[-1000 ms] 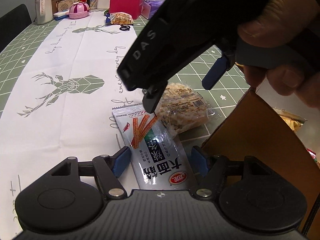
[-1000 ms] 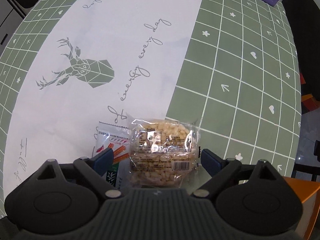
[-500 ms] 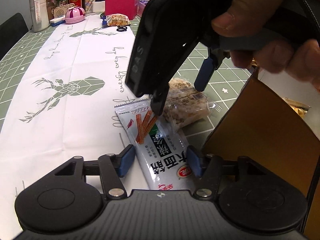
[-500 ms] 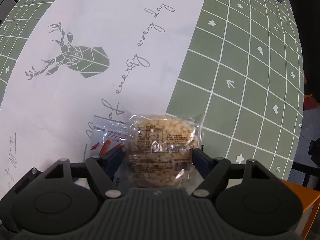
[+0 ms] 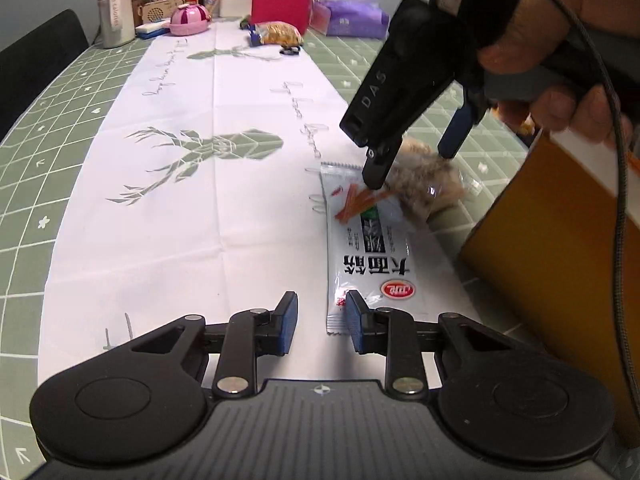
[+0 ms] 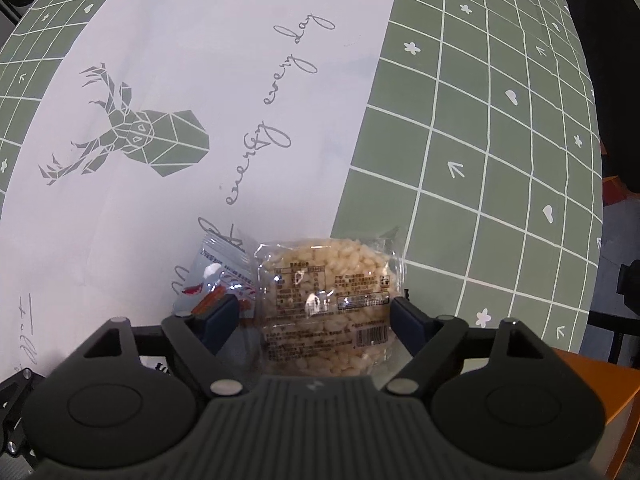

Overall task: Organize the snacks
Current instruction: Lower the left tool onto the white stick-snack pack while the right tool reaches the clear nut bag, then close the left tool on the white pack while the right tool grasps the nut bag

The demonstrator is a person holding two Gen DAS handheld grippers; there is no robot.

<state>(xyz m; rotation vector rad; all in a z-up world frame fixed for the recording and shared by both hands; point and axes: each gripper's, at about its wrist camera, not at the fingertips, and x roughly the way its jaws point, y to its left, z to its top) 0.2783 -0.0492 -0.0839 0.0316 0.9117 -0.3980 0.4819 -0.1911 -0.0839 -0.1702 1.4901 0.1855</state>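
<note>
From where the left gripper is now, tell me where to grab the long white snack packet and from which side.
Take the long white snack packet by its near sealed end, coming in low from the near side. It lies flat, lengthwise toward the left gripper, whose shut jaws sit just left of that edge. Its far end is crowded by the right gripper and the puffed rice cake pack.

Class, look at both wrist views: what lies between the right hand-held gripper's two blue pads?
The clear-wrapped puffed rice cake lies between them, plainest in the right wrist view; the right hand-held gripper is opening.
</note>
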